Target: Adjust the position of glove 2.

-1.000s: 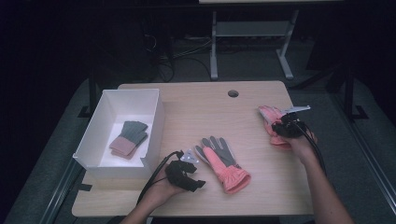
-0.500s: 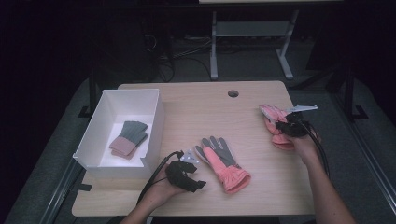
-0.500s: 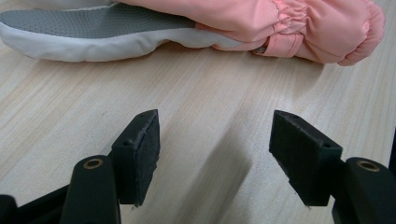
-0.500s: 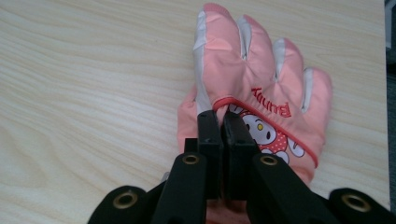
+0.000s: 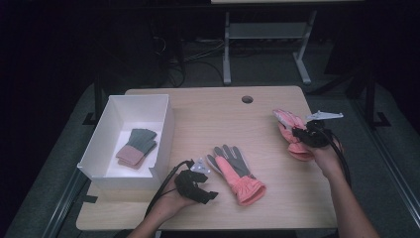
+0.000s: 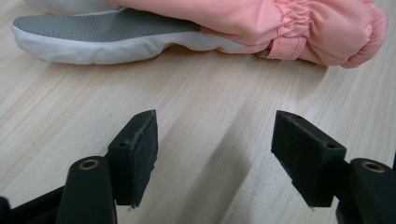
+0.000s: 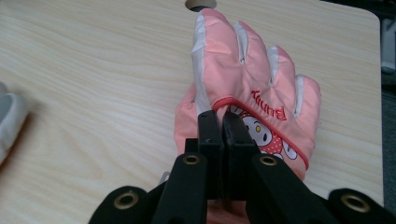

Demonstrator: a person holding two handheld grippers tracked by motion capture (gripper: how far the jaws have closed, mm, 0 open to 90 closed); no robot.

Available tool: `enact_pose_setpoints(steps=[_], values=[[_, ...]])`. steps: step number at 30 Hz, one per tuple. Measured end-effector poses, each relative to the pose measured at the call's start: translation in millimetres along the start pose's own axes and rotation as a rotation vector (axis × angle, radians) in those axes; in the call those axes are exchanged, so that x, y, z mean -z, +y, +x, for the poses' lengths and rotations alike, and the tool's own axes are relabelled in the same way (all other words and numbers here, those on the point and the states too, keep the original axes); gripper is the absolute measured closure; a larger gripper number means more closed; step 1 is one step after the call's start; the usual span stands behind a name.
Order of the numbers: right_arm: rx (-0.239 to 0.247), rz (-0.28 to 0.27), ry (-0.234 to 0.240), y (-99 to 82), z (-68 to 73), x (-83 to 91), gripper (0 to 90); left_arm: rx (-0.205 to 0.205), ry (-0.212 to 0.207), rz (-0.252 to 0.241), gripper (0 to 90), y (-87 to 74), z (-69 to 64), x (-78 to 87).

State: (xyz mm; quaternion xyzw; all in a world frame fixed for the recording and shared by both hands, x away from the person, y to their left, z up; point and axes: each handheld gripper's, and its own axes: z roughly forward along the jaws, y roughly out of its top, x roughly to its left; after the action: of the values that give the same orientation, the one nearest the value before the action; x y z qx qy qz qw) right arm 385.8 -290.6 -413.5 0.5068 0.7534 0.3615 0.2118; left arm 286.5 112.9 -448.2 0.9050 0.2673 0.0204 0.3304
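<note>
Pinching 1 pink glove point(image 7: 254, 88) at table's point(image 5: 208, 109) right side, right gripper point(image 7: 222, 116) jaws clamp its fabric. Left gripper point(image 6: 215, 140) jaws spread, empty, just beside 2nd pink glove point(image 5: 236, 171), mid-table. White bin point(image 5: 163, 129) w/ 1 green-pink pair point(image 5: 136, 147).

So the right gripper point(image 7: 223, 122) has just been closing, and now its jaws are pinched tight on a fold of the pink glove point(image 7: 261, 84) at the table's right side. Hand and glove sit a bit higher and farther back than a second ago. Over on the left, the left gripper point(image 6: 215, 154) has just opened a touch wider, nothing between its jaws.
</note>
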Motion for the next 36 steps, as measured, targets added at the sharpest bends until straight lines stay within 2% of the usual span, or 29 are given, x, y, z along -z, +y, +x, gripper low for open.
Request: enact_pose_setpoints(steps=[2, 5, 6, 7, 9, 10, 11, 15, 18, 20, 25, 27, 29, 32, 34, 36], values=[[0.007, -0.003, 0.006, -0.5, 2.9, 4.1, 87.9, -0.017, 0.001, -0.002, 39.6, 0.6, 0.1, 2.8], [0.016, -0.005, 0.013, -1.0, 7.1, 9.2, 87.9, -0.029, -0.029, -0.014, 60.8, 3.0, -0.4, 5.6], [0.020, -0.005, 0.014, -1.0, 8.3, 10.4, 87.9, -0.014, -0.045, -0.026, 69.9, 3.9, -1.8, 5.3], [0.021, -0.008, 0.018, -1.2, 9.6, 11.3, 87.9, -0.023, -0.057, -0.022, 76.9, 5.1, -2.2, 5.7], [0.026, -0.010, 0.022, -0.8, 11.7, 12.6, 87.9, -0.036, -0.071, -0.022, 86.6, 7.9, -4.7, 4.4], [0.030, -0.013, 0.022, -0.2, 12.5, 12.9, 88.0, -0.025, -0.078, -0.032, 89.4, 9.0, -7.0, 2.5], [0.029, -0.015, 0.024, 0.2, 13.2, 13.0, 87.9, -0.047, -0.085, -0.019, 89.4, 11.2, -8.4, 0.2], [0.042, -0.021, 0.031, 2.4, 15.5, 13.2, 87.9, -0.060, -0.121, -0.011, 89.5, 19.3, -18.5, -14.7], [0.042, -0.024, 0.034, 2.8, 15.8, 13.5, 87.9, -0.086, -0.147, 0.012, 89.5, 27.8, -26.5, -26.7], [0.043, -0.027, 0.039, 3.2, 15.6, 13.9, 87.9, -0.108, -0.155, 0.024, 89.5, 32.6, -32.6, -33.6], [0.046, -0.033, 0.050, 4.0, 16.8, 14.9, 87.9, -0.132, -0.167, 0.024, 89.4, 43.5, -43.9, -45.9], [0.046, -0.031, 0.055, 3.9, 17.8, 15.6, 87.9, -0.145, -0.162, 0.021, 89.0, 45.0, -44.8, -44.6], [0.051, -0.033, 0.065, 4.0, 19.2, 16.6, 87.9, -0.138, -0.149, 0.011, 86.6, 42.4, -42.6, -38.6], [0.066, -0.037, 0.088, 4.8, 23.0, 18.6, 87.9, -0.104, -0.122, -0.017, 80.5, 33.9, -32.6, -25.9], [0.076, -0.038, 0.108, 6.1, 28.1, 20.6, 87.9, -0.088, -0.097, -0.011, 71.9, 26.8, -23.8, -16.6], [0.085, -0.038, 0.124, 7.9, 33.0, 22.1, 87.9, -0.055, -0.070, -0.028, 64.1, 19.0, -16.7, -8.4]])
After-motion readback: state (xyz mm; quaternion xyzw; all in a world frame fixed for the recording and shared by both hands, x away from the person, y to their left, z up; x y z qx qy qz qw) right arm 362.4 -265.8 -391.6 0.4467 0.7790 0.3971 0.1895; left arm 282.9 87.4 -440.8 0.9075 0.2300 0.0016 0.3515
